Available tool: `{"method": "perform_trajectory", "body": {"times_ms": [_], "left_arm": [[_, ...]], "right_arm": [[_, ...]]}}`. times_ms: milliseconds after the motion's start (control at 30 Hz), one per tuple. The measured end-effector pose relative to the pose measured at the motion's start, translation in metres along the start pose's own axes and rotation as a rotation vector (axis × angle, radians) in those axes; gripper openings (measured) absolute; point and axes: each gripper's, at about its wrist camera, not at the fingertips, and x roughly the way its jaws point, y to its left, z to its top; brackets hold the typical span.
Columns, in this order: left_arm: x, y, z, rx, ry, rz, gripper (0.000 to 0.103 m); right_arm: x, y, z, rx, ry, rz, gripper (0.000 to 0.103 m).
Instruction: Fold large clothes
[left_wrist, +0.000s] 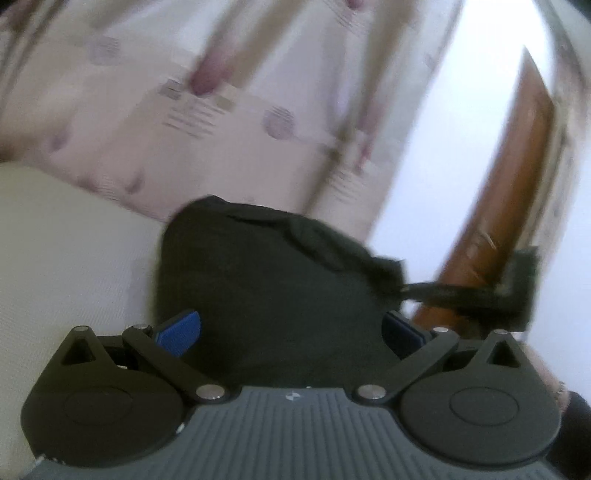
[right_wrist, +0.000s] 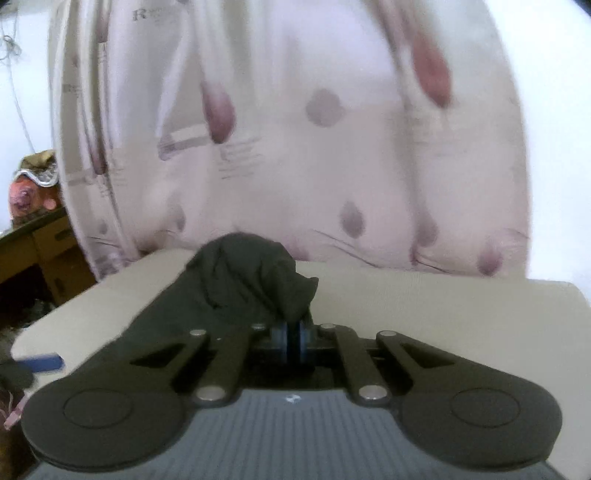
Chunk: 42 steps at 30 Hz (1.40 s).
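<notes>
The right gripper (right_wrist: 293, 341) is closed on a bunched edge of the black garment (right_wrist: 236, 284), lifted over the beige mattress (right_wrist: 443, 314). The left gripper (left_wrist: 291, 328) stands open around cloth. No fold looks finished; patterned curtain (right_wrist: 295, 147) behind.

surface: cream cushioned top (right_wrist: 443, 314) | on it: dark garment (right_wrist: 229, 288)

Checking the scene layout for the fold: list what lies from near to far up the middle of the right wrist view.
Right claw shut on the dark garment → beige surface the garment lies on → patterned pale curtain hanging behind it.
</notes>
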Motion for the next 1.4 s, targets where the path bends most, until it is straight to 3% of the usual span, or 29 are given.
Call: {"method": "perform_trajectory", "body": {"times_ms": [100, 200, 300, 367, 400, 433, 500, 633, 800, 900, 1000, 1067, 1100, 1133, 1267, 1400], "left_arm": [[0.018, -0.021, -0.009, 0.074, 0.033, -0.047, 0.103], [0.030, -0.038, -0.024, 0.224, 0.039, -0.001, 0.103], [0.035, -0.036, -0.033, 0.257, 0.048, 0.014, 0.103], [0.036, -0.031, -0.033, 0.233, 0.049, 0.002, 0.103], [0.036, -0.029, -0.031, 0.219, 0.048, -0.004, 0.103], [0.035, -0.026, -0.031, 0.203, 0.047, -0.011, 0.103], [0.034, -0.023, -0.030, 0.177, 0.043, -0.020, 0.103], [0.031, -0.023, -0.032, 0.183, 0.039, -0.014, 0.103], [0.028, -0.020, -0.032, 0.189, 0.043, -0.019, 0.103], [0.026, -0.018, -0.034, 0.198, 0.040, -0.001, 0.103], [0.025, -0.010, -0.033, 0.155, 0.033, -0.005, 0.103], [0.023, -0.008, -0.032, 0.150, 0.032, -0.003, 0.103], [0.023, -0.008, -0.032, 0.153, 0.029, -0.001, 0.103], [0.022, -0.007, -0.033, 0.154, 0.025, -0.003, 0.103], [0.014, 0.002, -0.037, 0.137, -0.019, 0.071, 0.103], [0.008, 0.020, -0.033, 0.032, -0.038, 0.049, 0.103]], "right_arm": [[0.016, -0.034, -0.030, 0.120, 0.073, -0.028, 0.006], [0.024, -0.055, -0.063, 0.271, 0.116, 0.027, 0.006], [0.008, -0.073, -0.072, 0.459, 0.045, 0.071, 0.015], [-0.008, -0.097, -0.073, 0.597, 0.010, 0.080, 0.041], [-0.010, -0.105, -0.071, 0.621, 0.026, 0.045, 0.079], [-0.009, -0.111, -0.069, 0.624, 0.042, 0.011, 0.095], [-0.006, -0.123, -0.076, 0.636, 0.090, -0.007, 0.095], [0.016, -0.125, -0.090, 0.744, 0.194, 0.088, 0.095], [0.029, -0.086, -0.068, 0.656, 0.205, 0.184, 0.095], [0.051, -0.062, -0.058, 0.565, 0.288, 0.147, 0.096], [0.058, -0.063, -0.055, 0.592, 0.284, 0.191, 0.095], [0.059, -0.060, -0.054, 0.556, 0.249, 0.187, 0.070], [0.060, -0.059, -0.054, 0.552, 0.244, 0.206, 0.048], [0.062, -0.059, -0.053, 0.556, 0.240, 0.214, 0.040], [0.065, -0.048, -0.037, 0.547, 0.209, 0.253, 0.020], [0.069, -0.037, -0.014, 0.576, 0.059, 0.509, 0.014]]}}
